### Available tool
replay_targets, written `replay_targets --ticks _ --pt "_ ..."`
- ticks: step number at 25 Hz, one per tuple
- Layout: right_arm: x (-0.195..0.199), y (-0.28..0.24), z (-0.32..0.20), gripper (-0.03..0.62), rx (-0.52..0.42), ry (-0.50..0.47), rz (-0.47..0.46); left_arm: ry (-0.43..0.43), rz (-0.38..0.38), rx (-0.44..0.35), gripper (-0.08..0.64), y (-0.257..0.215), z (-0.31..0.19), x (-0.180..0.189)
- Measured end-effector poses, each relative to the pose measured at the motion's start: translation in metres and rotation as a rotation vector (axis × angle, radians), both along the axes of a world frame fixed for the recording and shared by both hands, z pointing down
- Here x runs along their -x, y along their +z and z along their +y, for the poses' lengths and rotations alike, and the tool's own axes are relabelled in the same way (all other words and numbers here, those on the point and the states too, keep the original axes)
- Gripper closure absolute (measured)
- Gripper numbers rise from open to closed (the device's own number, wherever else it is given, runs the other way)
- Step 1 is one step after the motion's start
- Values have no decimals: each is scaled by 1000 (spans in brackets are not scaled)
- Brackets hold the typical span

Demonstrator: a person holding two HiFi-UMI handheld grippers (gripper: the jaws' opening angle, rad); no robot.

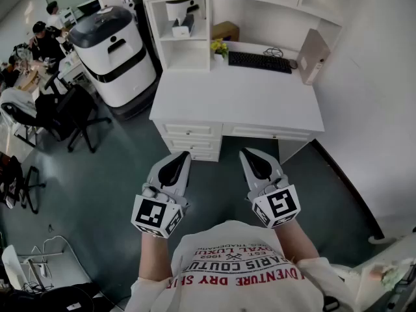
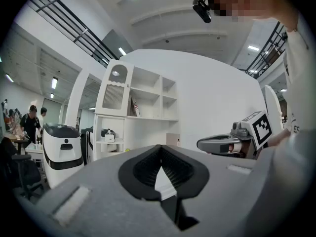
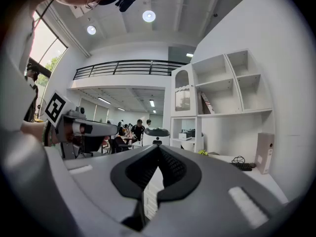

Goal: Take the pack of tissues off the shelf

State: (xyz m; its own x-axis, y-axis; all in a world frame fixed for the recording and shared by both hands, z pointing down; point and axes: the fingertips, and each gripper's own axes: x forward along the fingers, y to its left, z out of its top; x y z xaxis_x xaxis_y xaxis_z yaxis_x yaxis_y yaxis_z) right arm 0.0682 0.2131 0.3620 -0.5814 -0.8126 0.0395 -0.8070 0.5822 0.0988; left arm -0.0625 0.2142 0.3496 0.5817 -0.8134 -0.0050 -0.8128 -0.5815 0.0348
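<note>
Distance worries us: our left gripper (image 1: 181, 156) and right gripper (image 1: 246, 153) hang well short of the shelf (image 1: 187, 49), fingers (image 2: 142, 169) pressed together on nothing. The pack of tissues (image 1: 184, 26) seems to sit low inside it; reaching in unopened could shove it deeper.

Bright, even light from ceiling lamps (image 3: 148, 16); fisheye-bent, black-vignetted edges.

One left gripper (image 1: 184, 154), one right gripper (image 1: 244, 151), one desk (image 1: 240, 103), one keyboard (image 1: 260, 62).
</note>
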Motion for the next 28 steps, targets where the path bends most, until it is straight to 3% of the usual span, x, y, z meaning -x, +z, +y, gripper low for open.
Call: replay_targets --ticks 18,21,22,24,25,28 --pt "55 11 26 591 26 29 -37 14 -48 49 554 22 26 57" --pt "60 23 28 591 49 33 -27 -53 -19 16 554 17 24 71" --pt "60 25 28 591 55 35 -24 -84 10 -1 518 12 20 75" --pt "60 27 23 591 59 34 -25 -91 42 -16 193 6 13 76" --pt "60 29 19 591 61 32 -27 -82 30 -15 150 8 9 74" --pt "60 34 3 591 61 14 -28 -84 -47 -7 150 20 -5 69"
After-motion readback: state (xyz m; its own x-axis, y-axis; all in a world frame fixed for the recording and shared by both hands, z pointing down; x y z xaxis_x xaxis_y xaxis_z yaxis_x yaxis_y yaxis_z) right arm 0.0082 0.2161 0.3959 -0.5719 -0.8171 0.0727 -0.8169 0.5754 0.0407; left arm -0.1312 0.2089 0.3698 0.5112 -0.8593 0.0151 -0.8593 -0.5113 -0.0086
